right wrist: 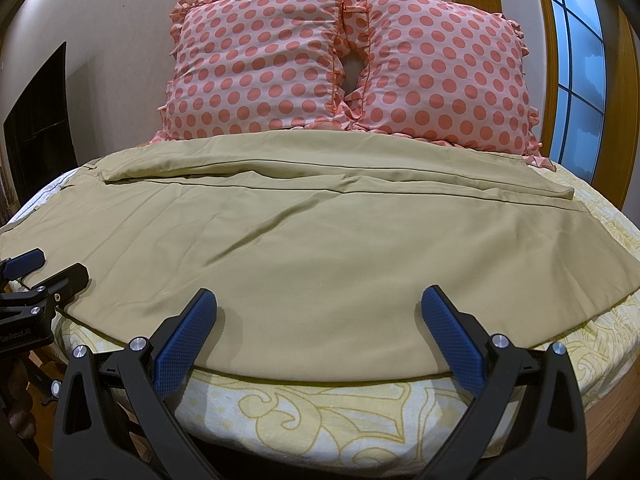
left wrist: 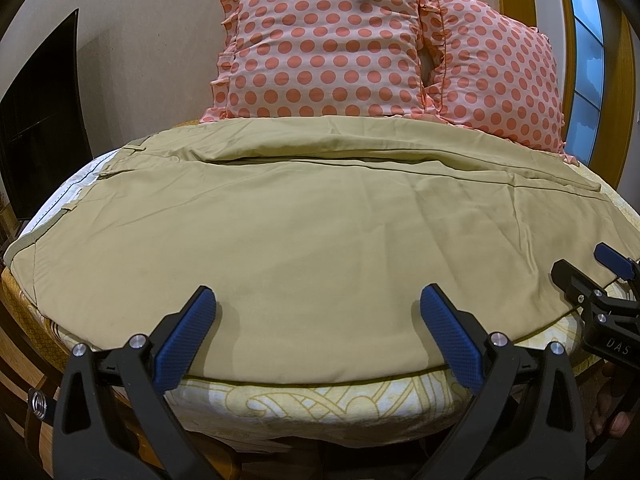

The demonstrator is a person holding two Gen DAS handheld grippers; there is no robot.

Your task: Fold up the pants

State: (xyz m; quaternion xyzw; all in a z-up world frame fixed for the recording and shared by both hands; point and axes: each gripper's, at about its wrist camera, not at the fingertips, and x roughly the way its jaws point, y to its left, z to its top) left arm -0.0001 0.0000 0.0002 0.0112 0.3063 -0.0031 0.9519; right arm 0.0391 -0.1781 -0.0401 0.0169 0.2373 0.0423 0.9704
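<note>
Where the left wrist view looks along the bed (left wrist: 320, 404), the khaki pants (left wrist: 312, 240) lie flat across it, and the left gripper (left wrist: 318, 320) hangs spread over their near edge; the right gripper (left wrist: 588, 276) probably also gapes

In the right wrist view, the right gripper (right wrist: 319, 318) is spread at the pants' (right wrist: 320, 248) near edge, pillows (right wrist: 344, 64) at the bed's (right wrist: 320, 412) far edge

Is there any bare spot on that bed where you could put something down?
Little. The khaki pants cover most of it, and two polka-dot pillows crowd the far end. Bare patterned sheet shows in a strip along the near edge, below the pants' hem, and at the right edge.
</note>
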